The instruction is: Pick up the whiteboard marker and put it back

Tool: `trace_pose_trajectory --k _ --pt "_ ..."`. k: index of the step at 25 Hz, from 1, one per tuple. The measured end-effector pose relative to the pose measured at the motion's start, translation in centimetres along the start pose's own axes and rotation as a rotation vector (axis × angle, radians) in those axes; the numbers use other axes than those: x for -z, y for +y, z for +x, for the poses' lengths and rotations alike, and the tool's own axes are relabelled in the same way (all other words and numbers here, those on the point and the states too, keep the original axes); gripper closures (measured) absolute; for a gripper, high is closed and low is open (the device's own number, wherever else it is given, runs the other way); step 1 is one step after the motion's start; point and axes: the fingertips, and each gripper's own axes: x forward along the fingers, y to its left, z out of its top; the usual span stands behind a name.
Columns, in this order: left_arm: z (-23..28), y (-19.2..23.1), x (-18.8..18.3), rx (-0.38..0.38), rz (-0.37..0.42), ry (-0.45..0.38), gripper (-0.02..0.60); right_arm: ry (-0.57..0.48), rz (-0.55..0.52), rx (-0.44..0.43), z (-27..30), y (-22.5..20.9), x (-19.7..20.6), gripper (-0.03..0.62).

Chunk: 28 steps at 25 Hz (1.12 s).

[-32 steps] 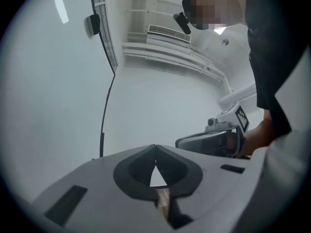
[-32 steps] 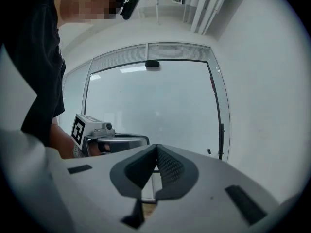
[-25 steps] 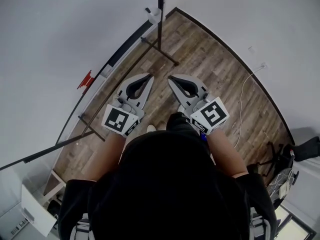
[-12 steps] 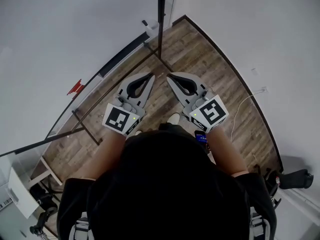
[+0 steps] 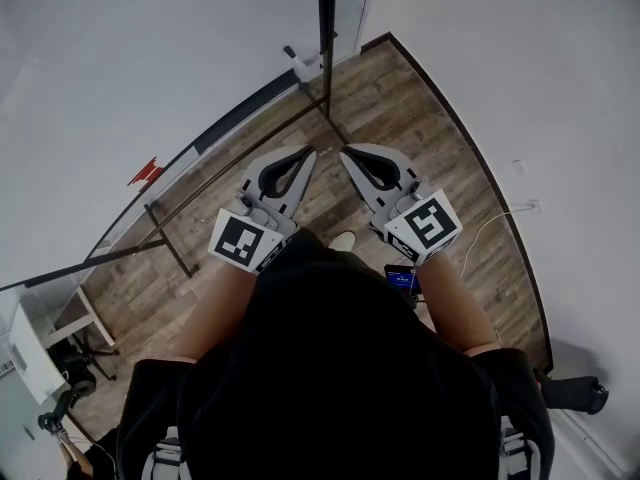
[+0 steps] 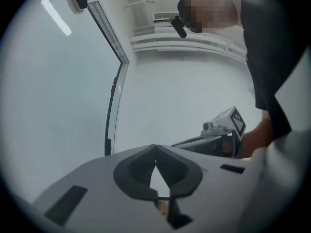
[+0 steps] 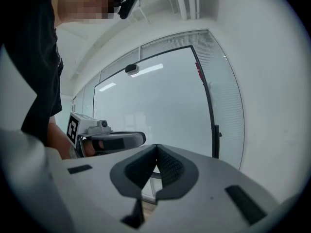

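Your left gripper and right gripper sit at centre frame, jaws pressed together on nothing. Beyond them, a black stand rises from the wood floor. At left, a small red item sits on the wall. The marker can't be made out.

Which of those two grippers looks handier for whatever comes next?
Left, barely: both the left gripper and right gripper are shut, empty and side by side, but the left is nearer the glass wall. No marker shows yet.
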Motion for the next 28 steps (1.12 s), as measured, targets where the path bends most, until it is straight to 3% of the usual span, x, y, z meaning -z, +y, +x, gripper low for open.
trace_pose_trajectory --k 13,28 --pt "4.6 8.9 1.7 -0.005 -0.014 -0.037 0.577 0.045 -0.001 -0.045 8.0 -6.1 0.6 0.594" --pt "7.1 17.8 4.5 -0.014 -0.005 -0.049 0.577 0.148 -0.018 0.0 17.2 -13.1 3.2 0.594"
